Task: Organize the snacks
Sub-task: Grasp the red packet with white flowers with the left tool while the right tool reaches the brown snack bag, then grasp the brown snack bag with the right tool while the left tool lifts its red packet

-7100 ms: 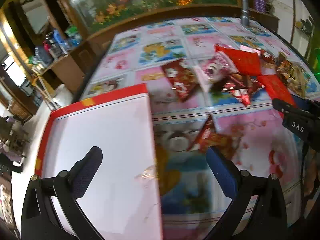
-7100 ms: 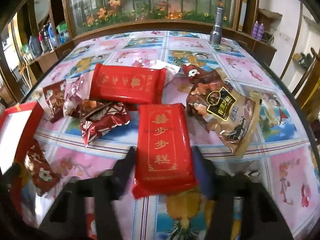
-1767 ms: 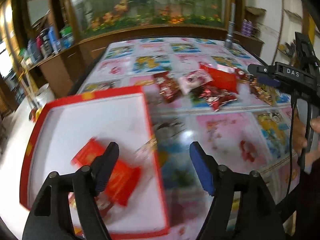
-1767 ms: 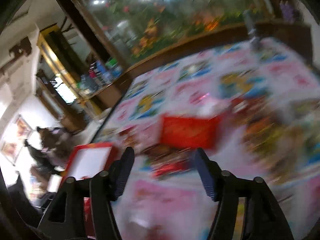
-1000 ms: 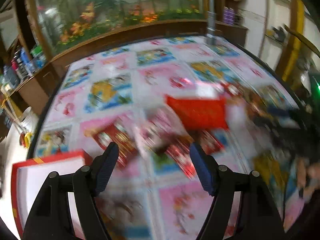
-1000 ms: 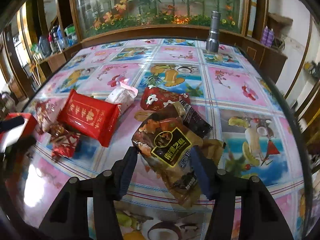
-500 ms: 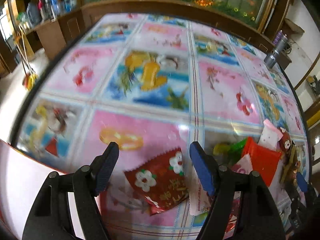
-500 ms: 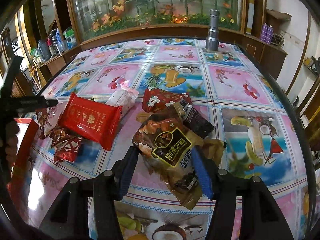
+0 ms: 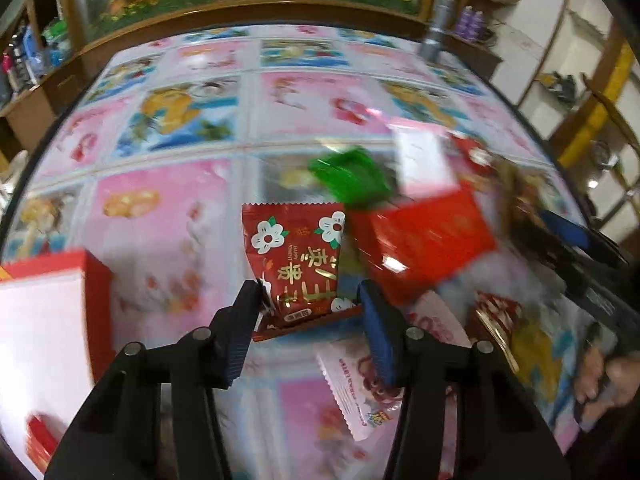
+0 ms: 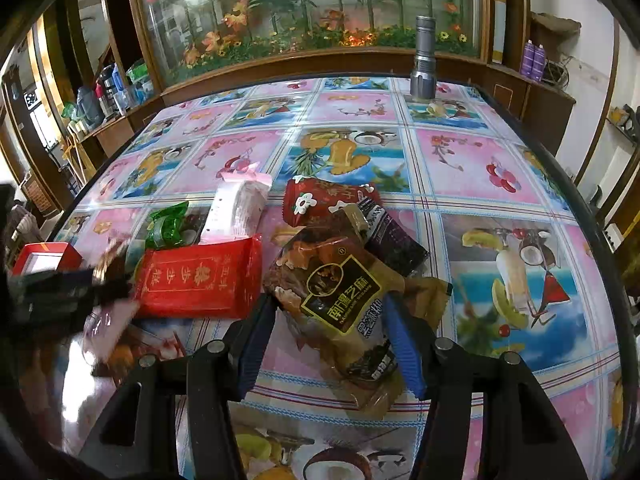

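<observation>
In the left wrist view the left gripper [image 9: 310, 304] sits low in the middle of the frame, its jaws closing around the bottom end of a dark red flowered packet [image 9: 298, 260]; the pads look pressed against its sides. A bright red packet [image 9: 420, 240] lies just right of it, a green wrapper [image 9: 348, 176] above, and the red box [image 9: 96, 280] is at the left edge.

In the right wrist view the right gripper [image 10: 328, 340] hovers low centre, jaws spread on either side of a brown sesame bag [image 10: 340, 300] without pinching it. The flowered tablecloth [image 10: 480, 160] fills the frame, a torch [image 10: 423, 60] standing at its far edge
</observation>
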The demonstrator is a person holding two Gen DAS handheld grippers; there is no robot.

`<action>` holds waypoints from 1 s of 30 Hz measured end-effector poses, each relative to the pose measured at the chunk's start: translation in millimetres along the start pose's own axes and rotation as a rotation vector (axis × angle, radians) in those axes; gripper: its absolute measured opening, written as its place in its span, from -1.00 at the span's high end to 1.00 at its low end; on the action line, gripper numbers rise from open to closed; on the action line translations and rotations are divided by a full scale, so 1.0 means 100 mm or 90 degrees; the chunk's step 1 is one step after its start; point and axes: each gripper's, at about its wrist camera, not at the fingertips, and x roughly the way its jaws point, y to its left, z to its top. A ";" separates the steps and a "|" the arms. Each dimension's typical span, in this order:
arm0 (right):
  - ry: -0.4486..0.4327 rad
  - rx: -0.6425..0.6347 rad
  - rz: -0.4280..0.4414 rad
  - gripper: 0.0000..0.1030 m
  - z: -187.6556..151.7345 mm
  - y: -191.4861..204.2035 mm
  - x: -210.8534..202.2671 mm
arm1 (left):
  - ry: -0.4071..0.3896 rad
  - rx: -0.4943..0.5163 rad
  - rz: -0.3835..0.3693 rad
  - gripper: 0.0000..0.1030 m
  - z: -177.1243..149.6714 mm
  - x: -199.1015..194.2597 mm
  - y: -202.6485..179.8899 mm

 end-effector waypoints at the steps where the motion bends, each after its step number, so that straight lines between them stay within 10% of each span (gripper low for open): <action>1: 0.000 -0.001 0.000 -0.12 0.00 0.00 0.00 | 0.000 0.011 -0.019 0.06 -0.09 -0.05 -0.08; 14: 0.007 0.031 0.020 -0.12 -0.02 -0.08 -0.02 | -0.069 0.064 -0.013 0.06 -0.50 -0.73 -0.40; 26: 0.012 0.051 0.030 -0.09 -0.03 -0.13 -0.04 | -0.004 0.021 0.020 -0.03 -0.38 -0.29 -0.31; 30: 0.027 0.102 0.111 0.61 -0.02 -0.32 -0.06 | -0.002 0.034 0.028 0.04 -0.39 -0.19 -0.35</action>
